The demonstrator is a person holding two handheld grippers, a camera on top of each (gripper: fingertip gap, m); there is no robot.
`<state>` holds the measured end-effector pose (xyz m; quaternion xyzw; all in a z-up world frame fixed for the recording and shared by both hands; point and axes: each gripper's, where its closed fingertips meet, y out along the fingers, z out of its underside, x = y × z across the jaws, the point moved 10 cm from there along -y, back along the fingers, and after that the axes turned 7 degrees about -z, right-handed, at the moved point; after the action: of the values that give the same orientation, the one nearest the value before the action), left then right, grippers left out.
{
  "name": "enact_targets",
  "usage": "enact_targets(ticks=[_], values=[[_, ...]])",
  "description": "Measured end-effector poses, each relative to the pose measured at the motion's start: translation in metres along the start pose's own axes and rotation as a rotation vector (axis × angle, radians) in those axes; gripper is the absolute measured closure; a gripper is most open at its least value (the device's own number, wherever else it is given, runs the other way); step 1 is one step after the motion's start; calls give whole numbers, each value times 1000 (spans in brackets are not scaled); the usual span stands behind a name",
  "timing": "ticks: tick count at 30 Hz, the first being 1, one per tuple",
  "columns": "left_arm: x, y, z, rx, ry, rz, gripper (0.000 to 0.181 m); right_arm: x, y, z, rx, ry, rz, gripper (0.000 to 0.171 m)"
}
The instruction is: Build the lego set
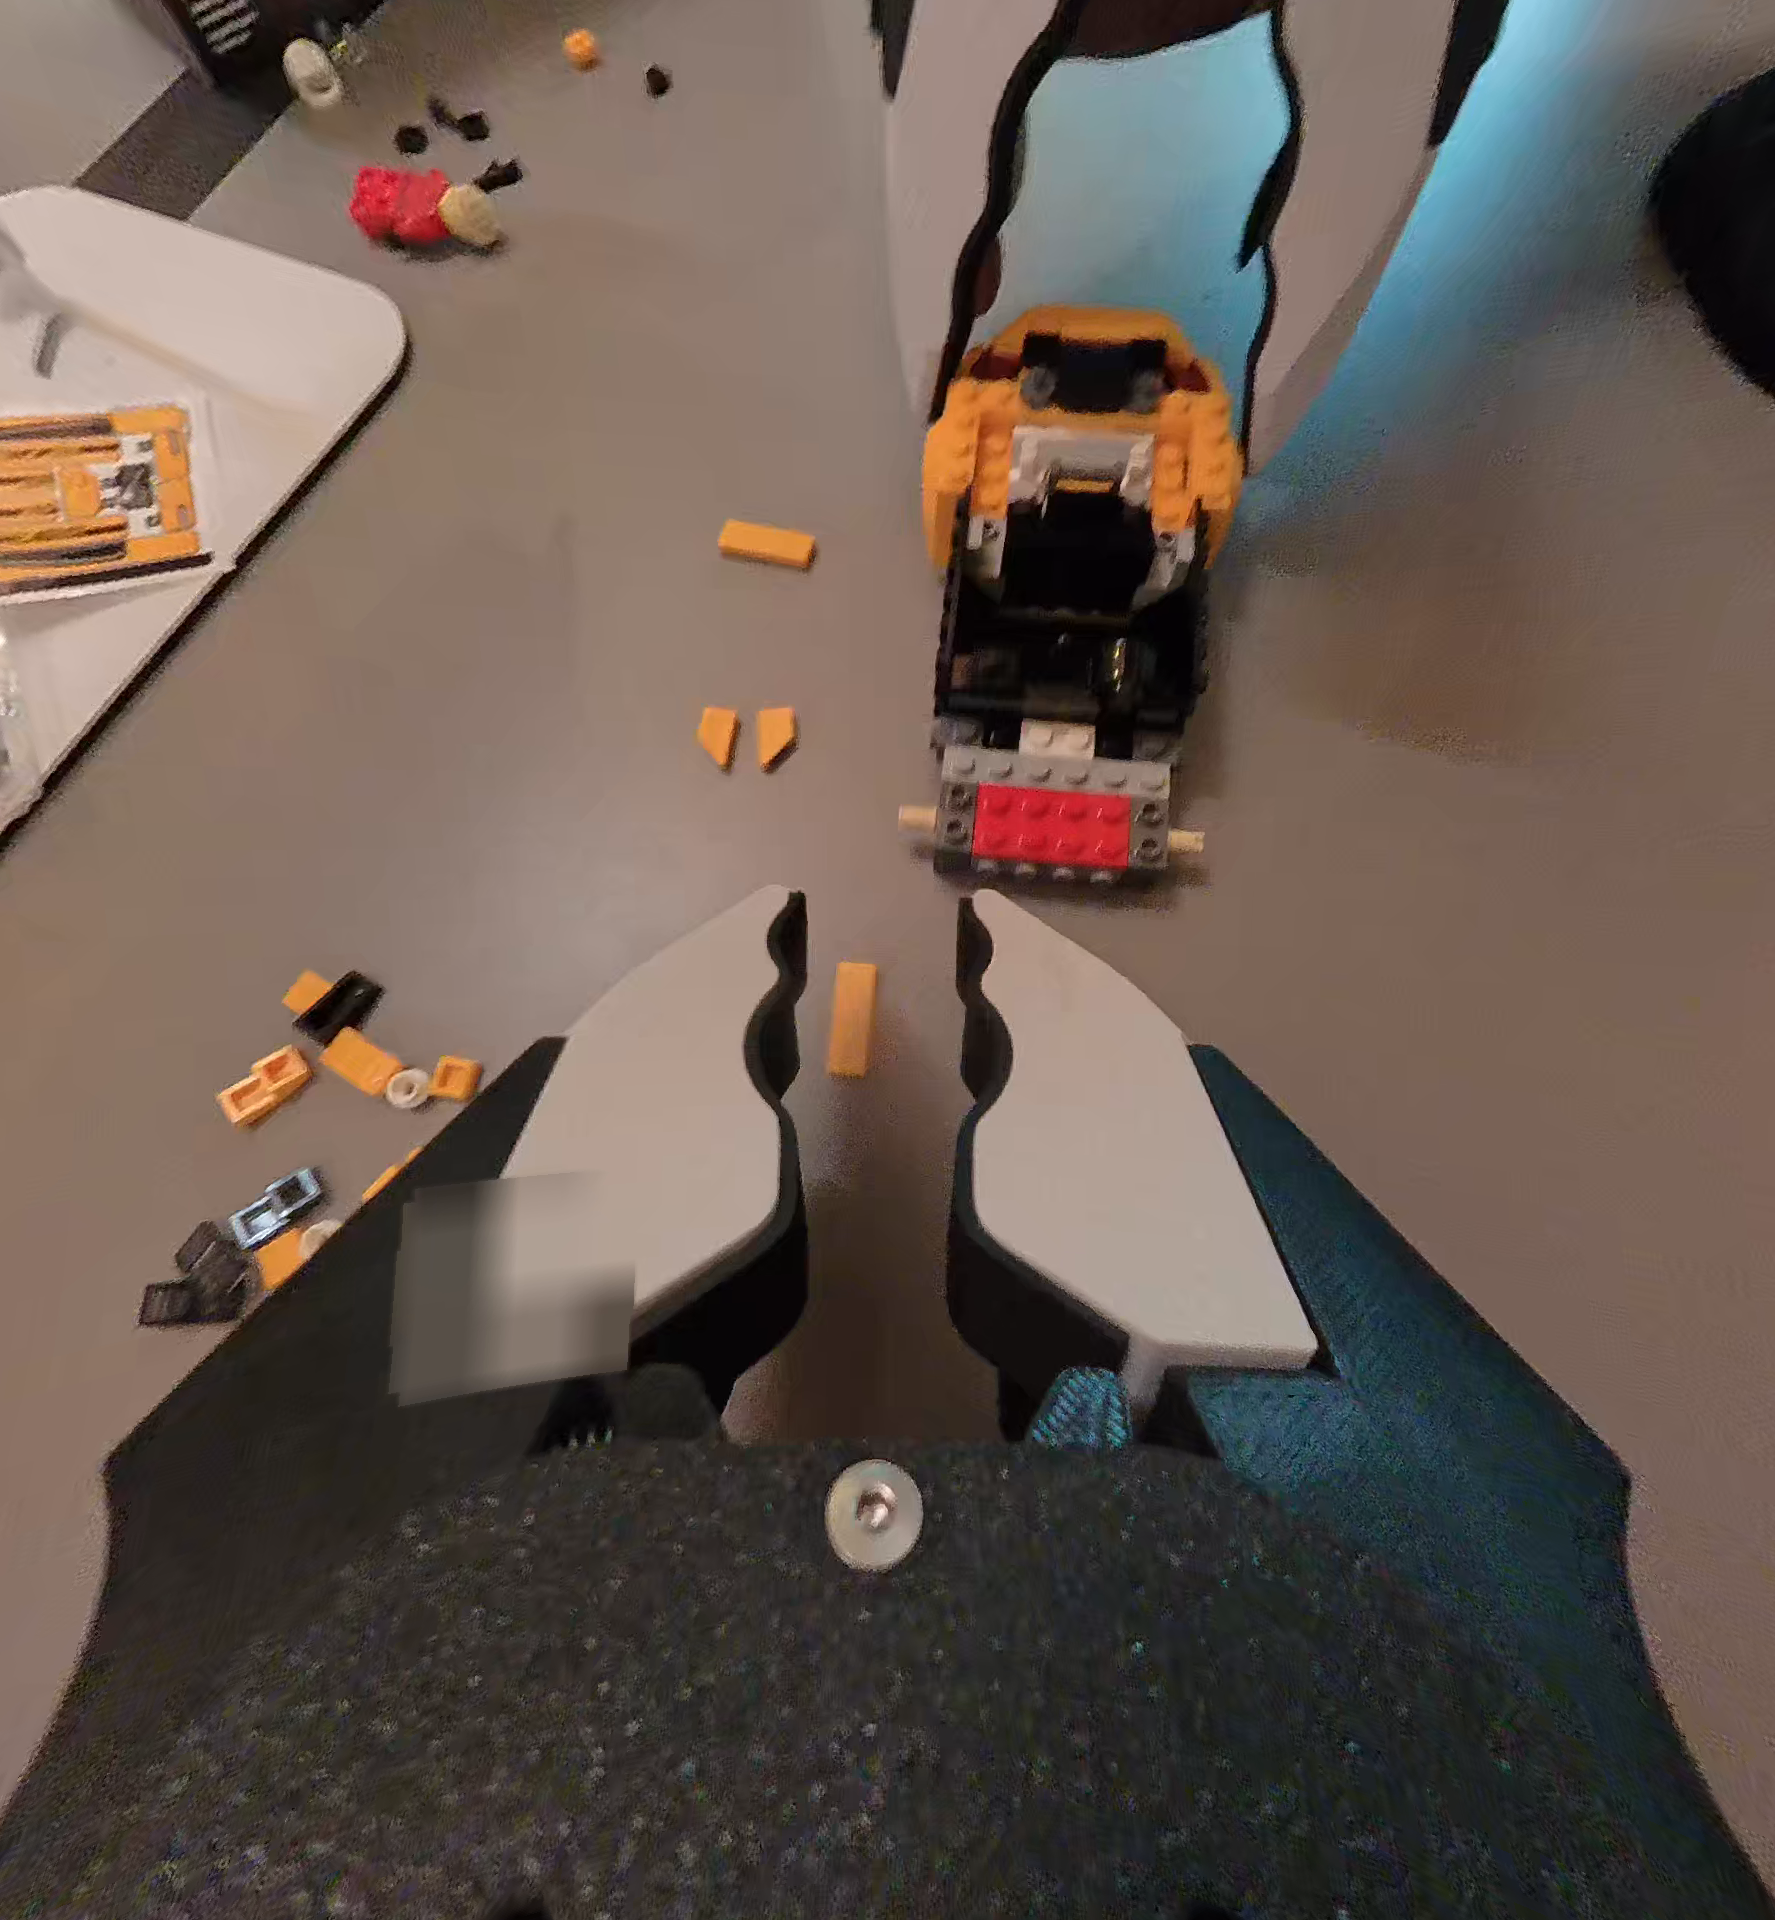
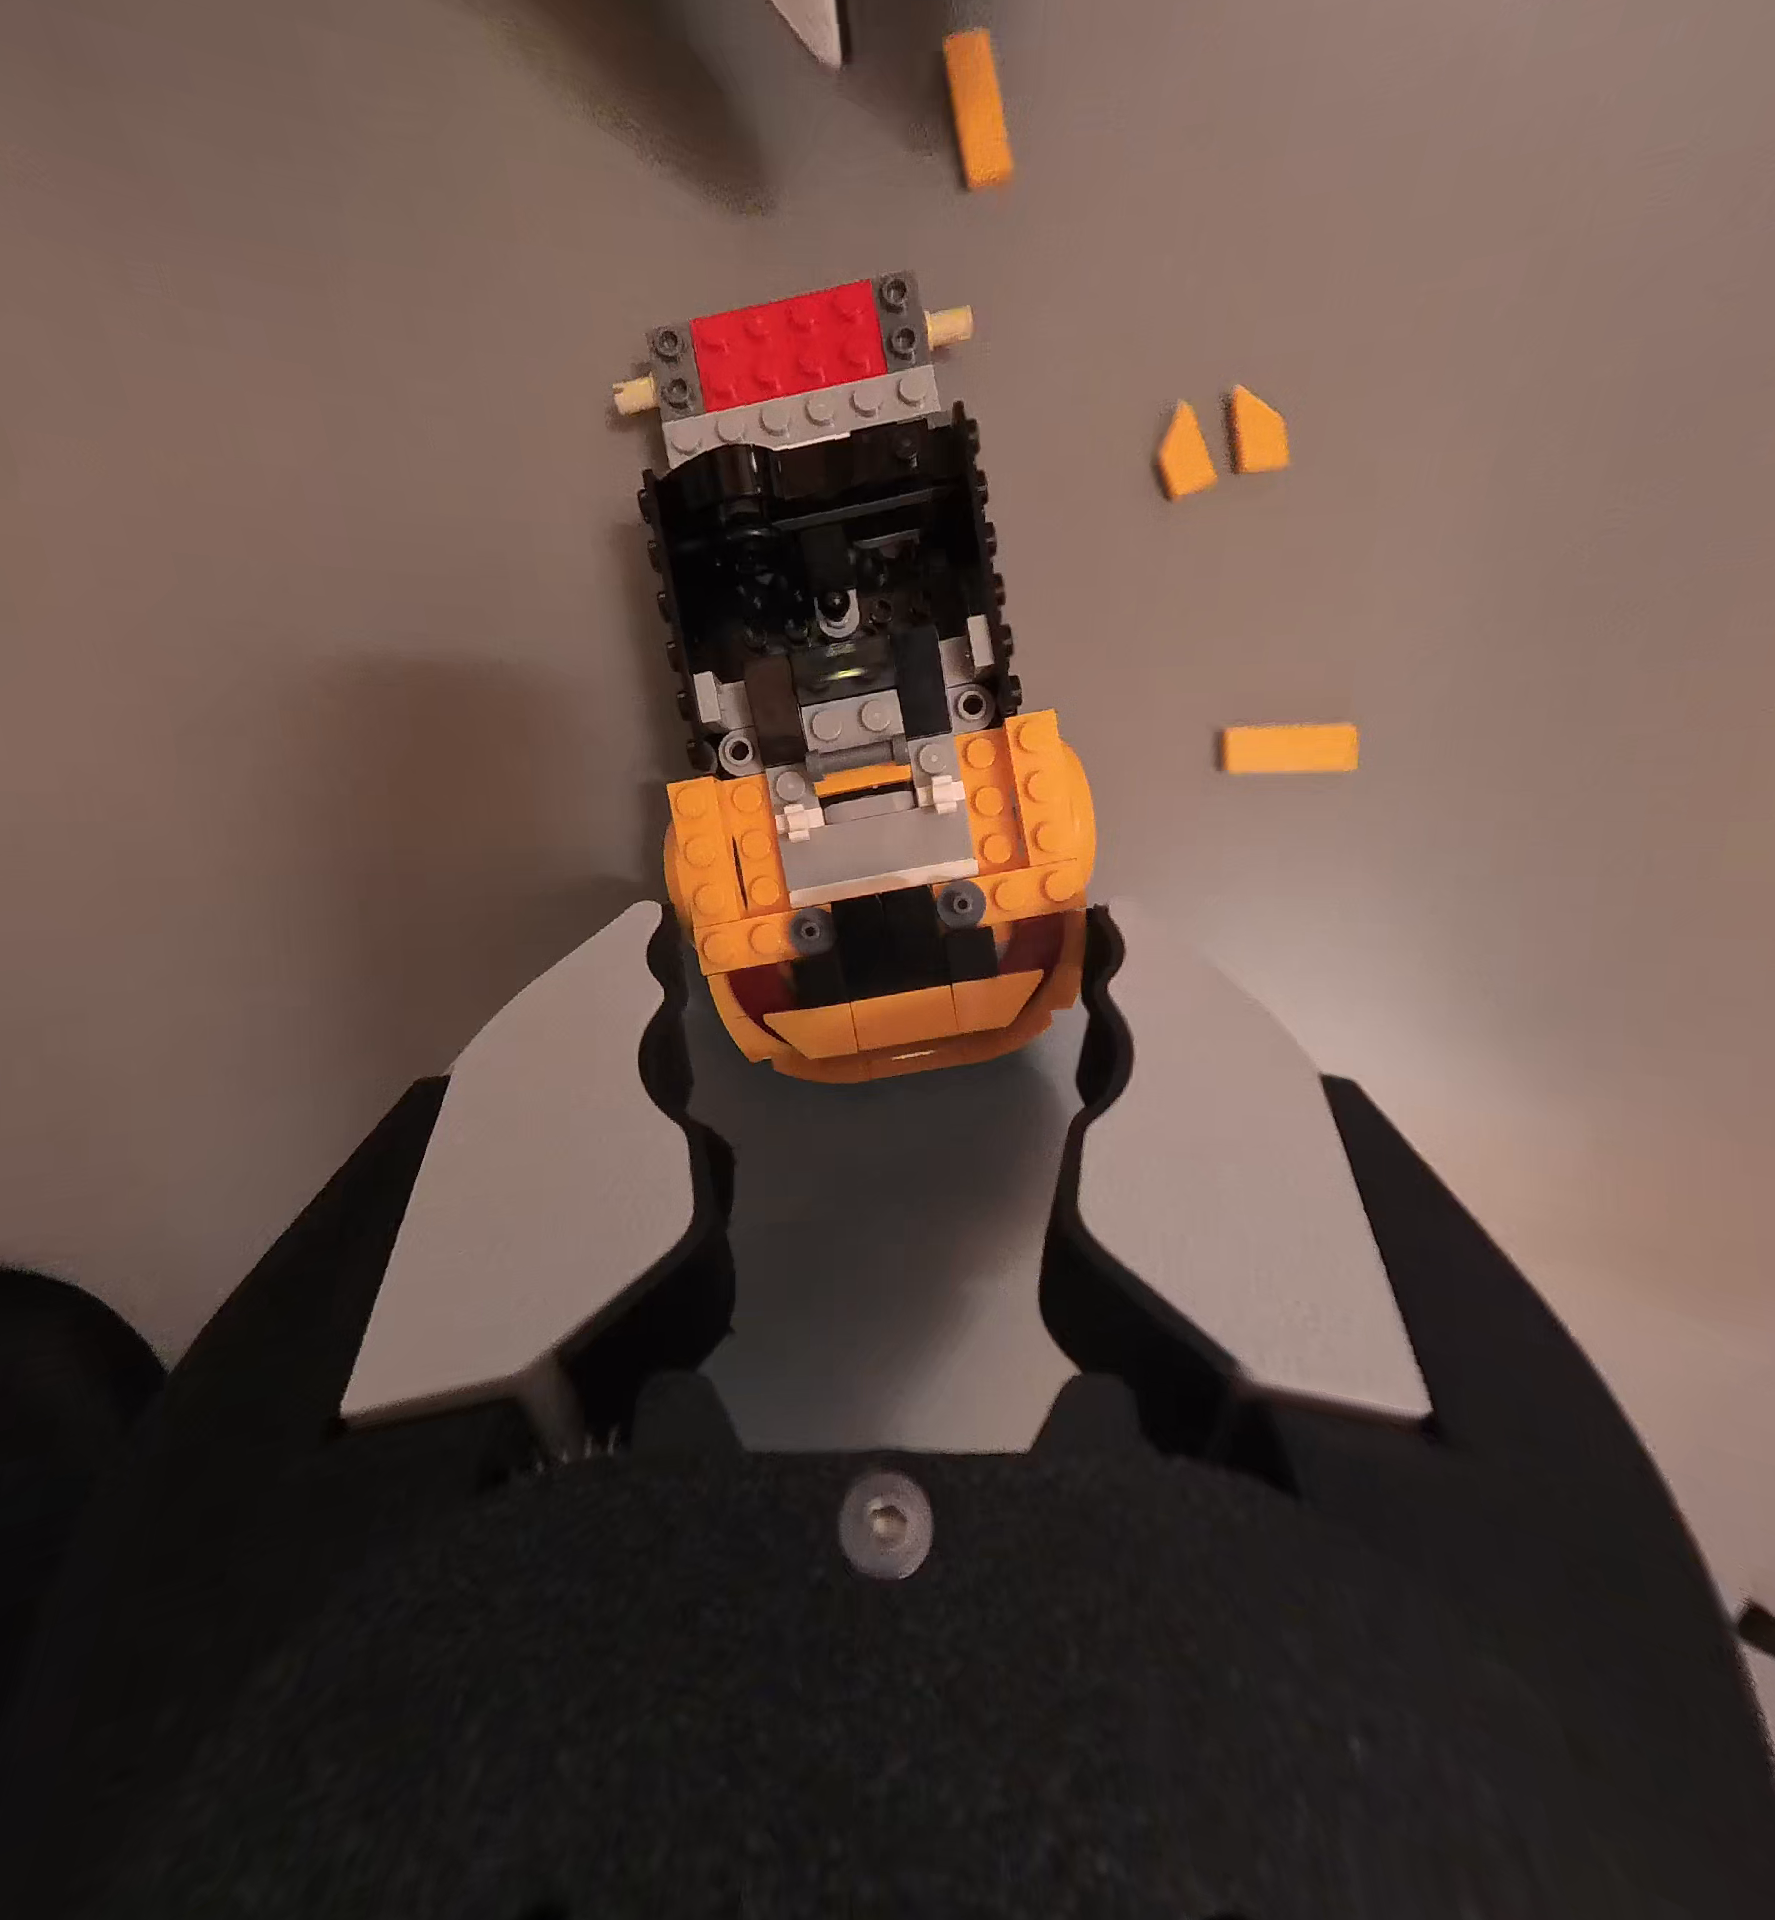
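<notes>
My right hand-held gripper [image 2: 883, 935] brackets the car [image 2: 841, 686] nose, jaws apart, steadying it; left hand-held gripper [image 1: 881, 914] straddles an orange tile [image 1: 851, 1017], spread (pickup next, I judge).

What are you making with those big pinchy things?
A person is building a Lego car with a tool in each hand. The right tool is open, with its fingers on either side of the car's orange end, though I can't tell if they touch it. The left tool is open too, hovering around a long orange piece lying on the grey table. Two small orange wedges and another orange tile wait beside the car, which is only half built.
</notes>
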<state>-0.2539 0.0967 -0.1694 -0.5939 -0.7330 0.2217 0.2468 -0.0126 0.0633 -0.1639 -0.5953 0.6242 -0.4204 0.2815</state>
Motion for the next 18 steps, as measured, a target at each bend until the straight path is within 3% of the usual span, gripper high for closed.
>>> enact_targets(ticks=[8, 12, 15, 18], values=[[8, -5, 4, -36, -48, -9, 159, 37, 23, -29, -12, 0, 18, 97], [11, -4, 9, -27, -50, -40, 161, 35, 8, -35, -119, 33, 10, 100], [14, -4, 11, -28, -57, -60, 165, 19, -9, -43, -209, 33, 59, 116], [14, -4, 12, -39, -67, -59, 169, -5, -5, -48, -170, -7, 128, 141]])
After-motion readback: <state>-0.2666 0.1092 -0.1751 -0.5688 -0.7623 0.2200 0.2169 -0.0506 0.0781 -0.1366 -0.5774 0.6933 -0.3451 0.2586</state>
